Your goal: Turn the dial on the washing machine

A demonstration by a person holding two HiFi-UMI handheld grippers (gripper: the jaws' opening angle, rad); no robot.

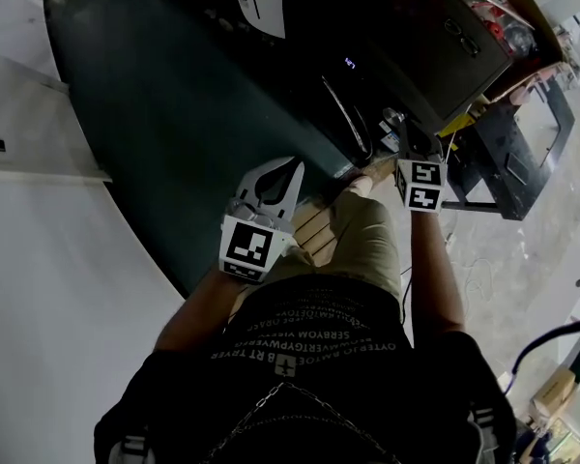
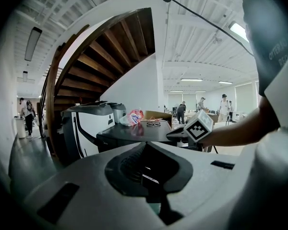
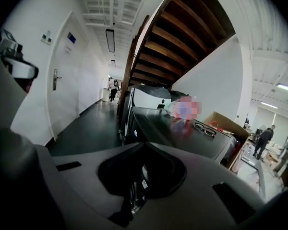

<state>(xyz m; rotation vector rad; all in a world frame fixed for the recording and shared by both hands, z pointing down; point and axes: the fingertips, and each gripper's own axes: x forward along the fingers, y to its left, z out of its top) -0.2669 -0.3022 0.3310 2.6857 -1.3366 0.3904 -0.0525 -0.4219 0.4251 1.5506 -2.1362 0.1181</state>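
Note:
The washing machine (image 1: 387, 56) is a dark box at the top of the head view, with a small lit display (image 1: 350, 63) on its front. I cannot make out its dial. My right gripper (image 1: 403, 135) is held close to the machine's near corner, jaws shut with nothing between them; it also shows in its own view (image 3: 144, 145). My left gripper (image 1: 296, 166) hangs lower and to the left over the dark floor, its white jaws together and empty. The left gripper view (image 2: 145, 143) looks across at the machine's flat top (image 2: 134, 134) and the right gripper's marker cube (image 2: 199, 126).
A pair of glasses (image 3: 205, 128) and a snack bag (image 2: 133, 117) lie on the machine's top, by a cardboard box (image 3: 225, 123). A white appliance (image 2: 86, 123) stands behind it under a wooden staircase (image 2: 105, 56). Wooden slats (image 1: 314, 225) lie underfoot. People stand far off.

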